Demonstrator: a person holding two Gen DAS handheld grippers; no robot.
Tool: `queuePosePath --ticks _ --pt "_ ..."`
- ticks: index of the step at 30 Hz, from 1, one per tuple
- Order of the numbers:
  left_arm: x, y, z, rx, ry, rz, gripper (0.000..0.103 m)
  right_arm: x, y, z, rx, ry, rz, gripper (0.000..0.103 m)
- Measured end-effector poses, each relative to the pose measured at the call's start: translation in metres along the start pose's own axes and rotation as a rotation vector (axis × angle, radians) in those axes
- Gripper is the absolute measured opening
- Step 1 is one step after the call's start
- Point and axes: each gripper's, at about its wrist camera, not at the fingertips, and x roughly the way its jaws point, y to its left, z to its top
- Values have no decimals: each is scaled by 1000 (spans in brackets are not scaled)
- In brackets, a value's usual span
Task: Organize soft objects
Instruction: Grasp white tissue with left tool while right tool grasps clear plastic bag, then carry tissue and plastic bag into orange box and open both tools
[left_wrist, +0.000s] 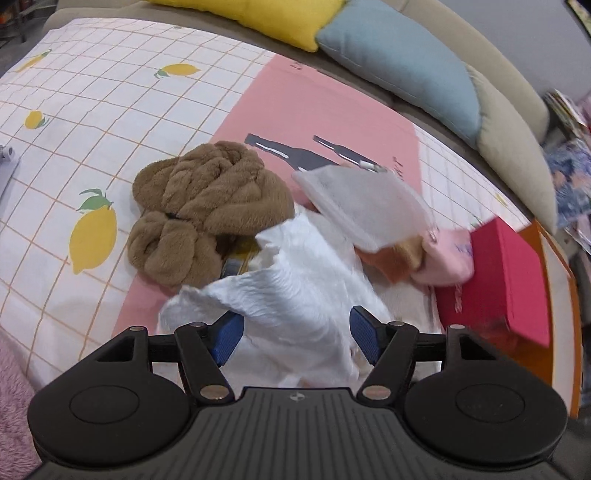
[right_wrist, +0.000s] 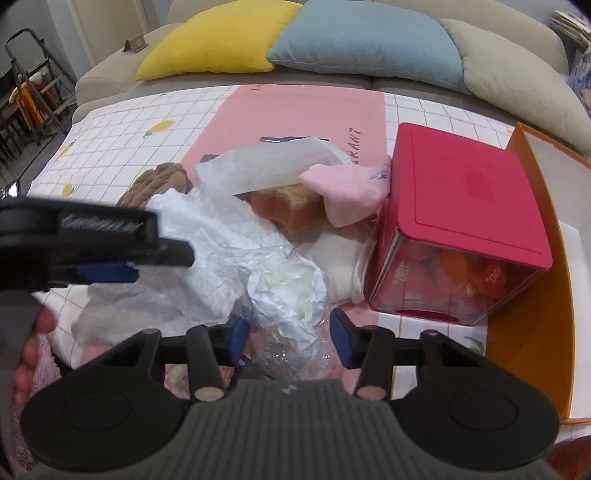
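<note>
Crumpled plastic bag (right_wrist: 291, 295) sits between right tool (right_wrist: 291, 334) pads, seemingly touching.

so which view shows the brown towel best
The left wrist view: the brown towel lies whole and unobstructed on the lemon-print cloth. In the right wrist view only a small part shows behind the white crumpled paper.

A red-lidded box (right_wrist: 461, 206) stands beside an orange tray (right_wrist: 532, 295) on the lemon-print cloth (left_wrist: 92, 110).
</note>
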Motion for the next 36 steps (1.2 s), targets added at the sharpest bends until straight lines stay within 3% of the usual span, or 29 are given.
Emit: queuePosePath --ticks 11,13,15,21,30,36 --pt "34 -15 14 -97 7 81 75 -1 -3 0 4 4 10 48" --pt "37 -17 15 -78 1 94 64 -1 -4 0 4 2 12 47" --pt "37 -19 14 -51 -1 111 45 -2 -6 -1 8 -3 16 45" --pt "33 -17 8 18 -23 141 16 -5 -10 -4 18 -17 32 35" --pt "-5 -31 -15 163 -114 92 12 -21 -20 -7 38 -63 13 33" --pt "-43 -35 -26 217 -187 -17 12 -36 -34 -10 83 -93 4 33"
